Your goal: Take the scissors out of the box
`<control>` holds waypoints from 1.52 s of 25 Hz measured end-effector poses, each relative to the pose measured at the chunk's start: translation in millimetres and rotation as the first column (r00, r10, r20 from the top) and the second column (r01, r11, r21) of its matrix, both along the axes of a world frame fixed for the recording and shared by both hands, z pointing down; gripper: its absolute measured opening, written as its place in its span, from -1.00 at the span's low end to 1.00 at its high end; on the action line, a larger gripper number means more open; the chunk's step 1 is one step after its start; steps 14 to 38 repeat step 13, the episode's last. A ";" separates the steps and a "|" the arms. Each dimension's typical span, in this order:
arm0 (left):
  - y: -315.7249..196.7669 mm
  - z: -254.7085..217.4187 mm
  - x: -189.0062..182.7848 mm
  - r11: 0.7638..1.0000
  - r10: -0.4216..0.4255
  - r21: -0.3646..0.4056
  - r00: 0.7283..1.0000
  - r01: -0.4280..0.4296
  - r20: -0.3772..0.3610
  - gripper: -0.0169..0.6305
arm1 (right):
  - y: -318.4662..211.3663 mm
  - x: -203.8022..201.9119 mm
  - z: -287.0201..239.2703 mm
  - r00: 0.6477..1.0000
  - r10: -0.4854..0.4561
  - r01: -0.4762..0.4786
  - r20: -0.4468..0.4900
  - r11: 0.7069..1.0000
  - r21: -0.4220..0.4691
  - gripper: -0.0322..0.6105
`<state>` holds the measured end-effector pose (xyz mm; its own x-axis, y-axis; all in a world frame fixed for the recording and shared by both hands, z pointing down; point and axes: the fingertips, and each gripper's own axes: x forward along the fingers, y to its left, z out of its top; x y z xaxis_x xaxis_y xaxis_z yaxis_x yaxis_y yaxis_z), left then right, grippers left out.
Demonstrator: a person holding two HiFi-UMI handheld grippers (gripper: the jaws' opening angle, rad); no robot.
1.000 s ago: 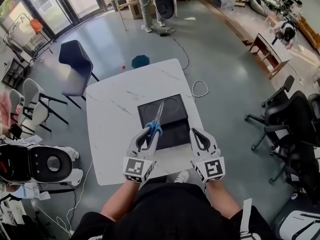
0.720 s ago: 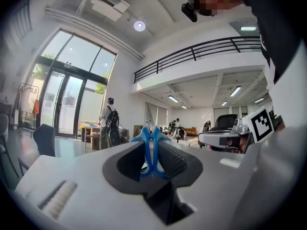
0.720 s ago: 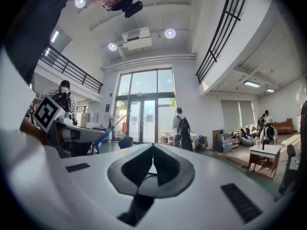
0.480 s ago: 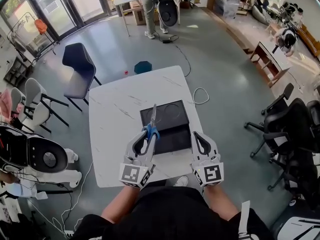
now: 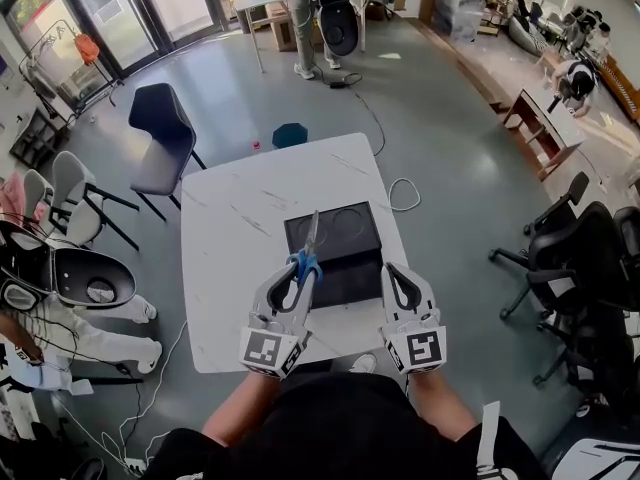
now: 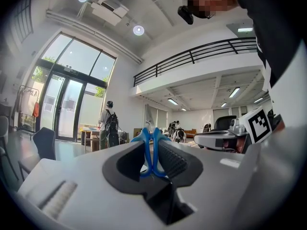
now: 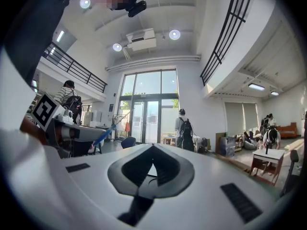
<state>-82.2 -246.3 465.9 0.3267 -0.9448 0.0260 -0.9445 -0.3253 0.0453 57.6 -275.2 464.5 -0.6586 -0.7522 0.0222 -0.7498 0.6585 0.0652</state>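
The scissors (image 5: 307, 258) have blue handles and grey blades that point away from me, raised over the near left part of the black box (image 5: 345, 258). My left gripper (image 5: 297, 270) is shut on the blue handles, which show as a blue loop (image 6: 152, 152) between its pads in the left gripper view. The box lies open on the white marble table (image 5: 230, 258). My right gripper (image 5: 393, 268) hovers at the box's near right corner, its jaws shut with nothing between them (image 7: 152, 147). The left gripper and scissors (image 7: 103, 135) also show at the left of the right gripper view.
A dark chair (image 5: 165, 133) stands off the table's far left corner, and pale chairs (image 5: 70, 208) sit further left. Black office chairs (image 5: 580, 258) fill the right side. A cable (image 5: 400, 193) lies on the floor by the table. A person (image 5: 300, 18) stands far back.
My left gripper has risen a little with the scissors, and the blades have swung from leaning right to nearly straight ahead. The right gripper has stayed put.
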 end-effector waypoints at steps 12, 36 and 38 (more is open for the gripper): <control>-2.0 1.3 6.6 1.000 0.027 -0.006 0.999 -0.027 0.018 -0.65 | -3.3 0.6 -0.9 1.000 -0.003 0.003 -0.012 1.000 0.005 -0.88; -2.1 1.6 7.2 1.000 0.029 -0.007 0.999 -0.029 0.019 -0.65 | -3.8 0.4 -1.3 1.000 -0.005 0.005 -0.013 1.000 0.006 -0.88; -2.1 1.6 7.2 1.000 0.029 -0.007 0.999 -0.029 0.019 -0.65 | -3.8 0.4 -1.3 1.000 -0.005 0.005 -0.013 1.000 0.006 -0.88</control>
